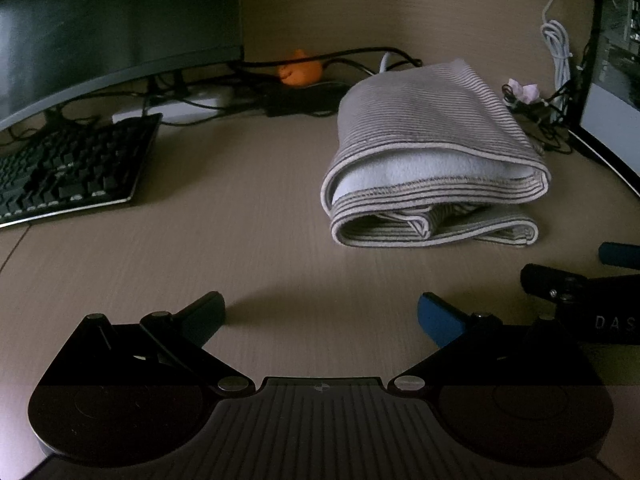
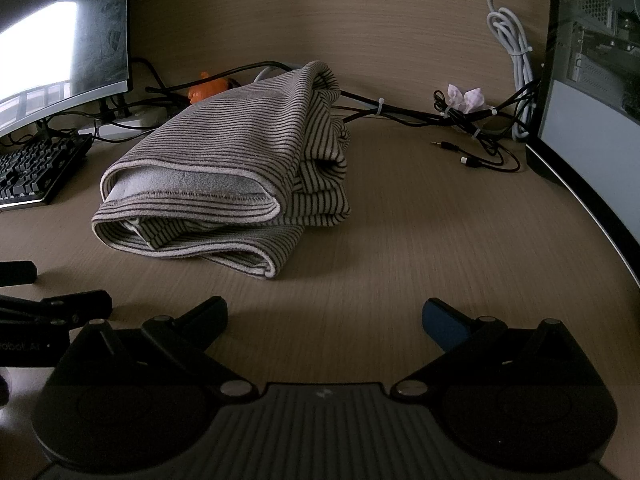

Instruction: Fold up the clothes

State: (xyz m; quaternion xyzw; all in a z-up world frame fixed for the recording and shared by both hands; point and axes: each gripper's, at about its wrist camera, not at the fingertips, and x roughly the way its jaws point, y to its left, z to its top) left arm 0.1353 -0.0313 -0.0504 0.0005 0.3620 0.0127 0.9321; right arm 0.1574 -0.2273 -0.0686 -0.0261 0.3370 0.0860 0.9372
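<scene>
A grey striped garment (image 1: 432, 148) lies folded in a thick bundle on the wooden desk (image 1: 248, 240), its layered edges facing me. It also shows in the right wrist view (image 2: 224, 168), left of centre. My left gripper (image 1: 320, 316) is open and empty, low over the desk, short of the garment and to its left. My right gripper (image 2: 324, 316) is open and empty, short of the garment and to its right. The right gripper's fingers (image 1: 560, 284) show at the right edge of the left wrist view. The left gripper's fingers (image 2: 76, 304) show at the left edge of the right wrist view.
A black keyboard (image 1: 68, 168) and a curved monitor (image 1: 100, 28) stand at the left. Another monitor (image 2: 592, 92) stands at the right. Black cables (image 2: 460, 116), a white cable coil (image 2: 516, 40) and an orange toy (image 1: 300, 70) lie along the back wall.
</scene>
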